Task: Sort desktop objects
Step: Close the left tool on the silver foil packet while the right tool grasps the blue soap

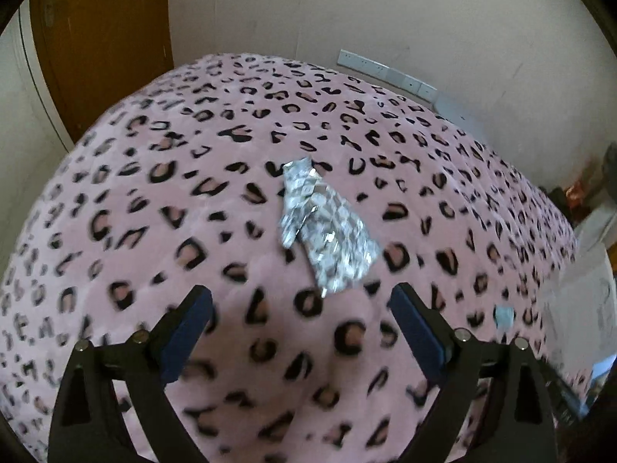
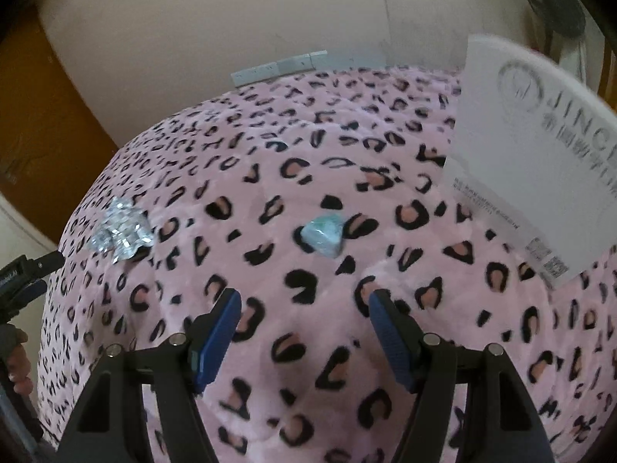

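A crumpled silver foil blister sheet [image 1: 326, 227] lies on the pink leopard-print cover [image 1: 154, 200], just beyond my left gripper [image 1: 300, 299], which stands open and empty. The same foil sheet [image 2: 119, 233] shows at the left of the right wrist view. A small pale teal wrapped lump [image 2: 323, 234] rests on the cover [image 2: 270, 146] ahead of my right gripper [image 2: 304, 297], also open with nothing between its blue pads. That lump [image 1: 504, 316] appears as a blurred speck at the right of the left wrist view.
A white paper bag with grey print [image 2: 540, 162] stands at the right on the cover. A white power strip [image 2: 281, 67] lies along the far wall. A brown door [image 1: 104, 38] is at the left. The other gripper's body and a hand [image 2: 17, 362] sit at the left edge.
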`<state>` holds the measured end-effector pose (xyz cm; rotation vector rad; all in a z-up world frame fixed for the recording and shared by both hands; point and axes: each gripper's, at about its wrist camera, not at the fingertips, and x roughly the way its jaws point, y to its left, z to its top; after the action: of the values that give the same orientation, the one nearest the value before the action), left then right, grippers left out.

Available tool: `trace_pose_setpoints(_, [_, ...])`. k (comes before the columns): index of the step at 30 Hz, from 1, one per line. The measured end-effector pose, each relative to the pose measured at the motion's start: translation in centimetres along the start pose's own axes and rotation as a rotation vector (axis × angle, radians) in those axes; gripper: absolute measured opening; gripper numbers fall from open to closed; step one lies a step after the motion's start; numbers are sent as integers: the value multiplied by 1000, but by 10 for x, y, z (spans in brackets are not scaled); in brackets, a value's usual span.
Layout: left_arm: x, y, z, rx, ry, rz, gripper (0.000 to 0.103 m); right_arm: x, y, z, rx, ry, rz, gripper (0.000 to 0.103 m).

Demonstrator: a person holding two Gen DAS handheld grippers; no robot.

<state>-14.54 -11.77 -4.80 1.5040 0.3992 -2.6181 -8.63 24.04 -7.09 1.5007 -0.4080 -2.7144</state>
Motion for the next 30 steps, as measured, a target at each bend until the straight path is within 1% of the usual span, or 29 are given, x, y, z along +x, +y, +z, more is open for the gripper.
trace_pose_setpoints(2, [22,-3,11,-9,20,-10,96,12,-5,7,31,10,19,71])
trace_pose_setpoints(5, [58,-4,27,-39,51,2,96,27,-8,15,57,11,35,71])
trace_pose_setpoints(10, [101,-3,40,-66,90,20,96,53,-12,27,66,13,5,71])
trace_pose_setpoints(15, [125,-13,39,-41,108,8,96,83,-22,35,98,26,-29,71])
trace_pose_setpoints(18, [134,-19,37,-39,108,-5,96,102,-25,37,117,47,-24,71])
trace_pose_setpoints(21, [144,-26,36,-16,119,20,96,116,-23,35,108,55,-30,71])
trace_pose_setpoints(22, [147,-28,36,-9,120,28,96,120,-23,34,104,54,-31,72])
trace_pose_setpoints(24, [147,-31,34,5,103,38,96,121,-24,33,107,36,-23,72])
trace_pose_setpoints(25, [147,-32,33,11,93,42,95,120,-25,32,113,28,-18,71])
trace_pose_setpoints(26, [145,-32,32,13,83,39,91,120,-26,32,116,24,-15,70])
trace_pose_setpoints(27, [144,-33,31,15,76,33,87,119,-27,31,118,23,-13,64])
trace_pose_setpoints(28, [143,-32,30,17,72,36,76,119,-28,31,119,21,-11,53])
trace_pose_setpoints(29, [140,-32,28,18,66,34,67,118,-29,31,122,20,-5,49])
trace_pose_setpoints(30, [138,-32,27,19,59,33,65,117,-30,31,125,20,5,41])
